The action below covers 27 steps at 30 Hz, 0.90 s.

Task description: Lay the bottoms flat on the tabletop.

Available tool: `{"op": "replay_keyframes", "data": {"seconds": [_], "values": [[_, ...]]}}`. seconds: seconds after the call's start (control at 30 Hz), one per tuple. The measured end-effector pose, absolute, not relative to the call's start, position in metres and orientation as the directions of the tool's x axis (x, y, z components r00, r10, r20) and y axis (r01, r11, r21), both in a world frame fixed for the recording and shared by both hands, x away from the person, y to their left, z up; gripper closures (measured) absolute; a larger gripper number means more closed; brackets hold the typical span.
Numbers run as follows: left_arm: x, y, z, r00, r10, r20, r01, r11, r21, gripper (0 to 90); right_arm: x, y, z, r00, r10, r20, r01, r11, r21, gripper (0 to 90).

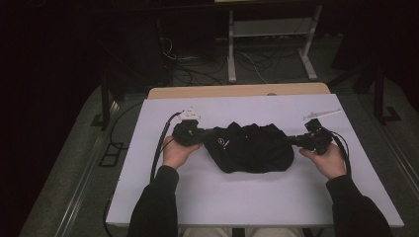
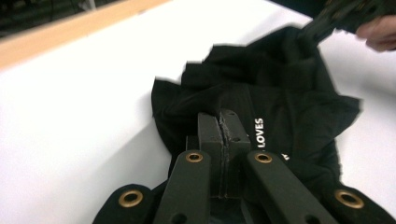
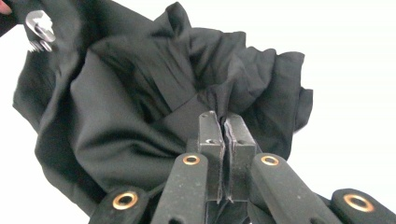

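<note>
Reading "LOVES" on black garment (image 2: 280,93).

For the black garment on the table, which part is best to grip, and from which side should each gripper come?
Grip the black garment at its two outer ends, each gripper coming in level from its own side. It lies bunched across the white table, so the ends are reachable. The left gripper and right gripper are shut on those ends.
</note>
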<state>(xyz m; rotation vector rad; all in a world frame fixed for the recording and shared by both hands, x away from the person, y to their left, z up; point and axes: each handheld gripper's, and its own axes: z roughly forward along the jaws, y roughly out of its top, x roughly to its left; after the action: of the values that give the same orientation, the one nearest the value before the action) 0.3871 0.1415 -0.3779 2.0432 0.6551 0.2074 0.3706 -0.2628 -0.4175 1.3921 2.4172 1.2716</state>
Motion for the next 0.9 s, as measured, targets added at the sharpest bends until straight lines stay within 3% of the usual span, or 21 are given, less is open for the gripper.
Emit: {"op": "replay_keyframes", "data": {"seconds": [0.53, 0.9], "values": [[0.379, 0.099, -0.305, 0.886, 0.461, 0.044, 0.219, -0.501, 0.837, 88.6, 0.346, -0.278, -0.423, -0.532, 0.743, 0.406, 0.743, 0.179, 0.644, 86.2], [0.379, 0.044, -0.249, 0.918, 0.373, 0.136, 0.087, -0.525, 0.846, 88.6, 0.333, -0.295, -0.422, -0.514, 0.732, 0.448, 0.754, 0.135, 0.643, 86.1]]}}
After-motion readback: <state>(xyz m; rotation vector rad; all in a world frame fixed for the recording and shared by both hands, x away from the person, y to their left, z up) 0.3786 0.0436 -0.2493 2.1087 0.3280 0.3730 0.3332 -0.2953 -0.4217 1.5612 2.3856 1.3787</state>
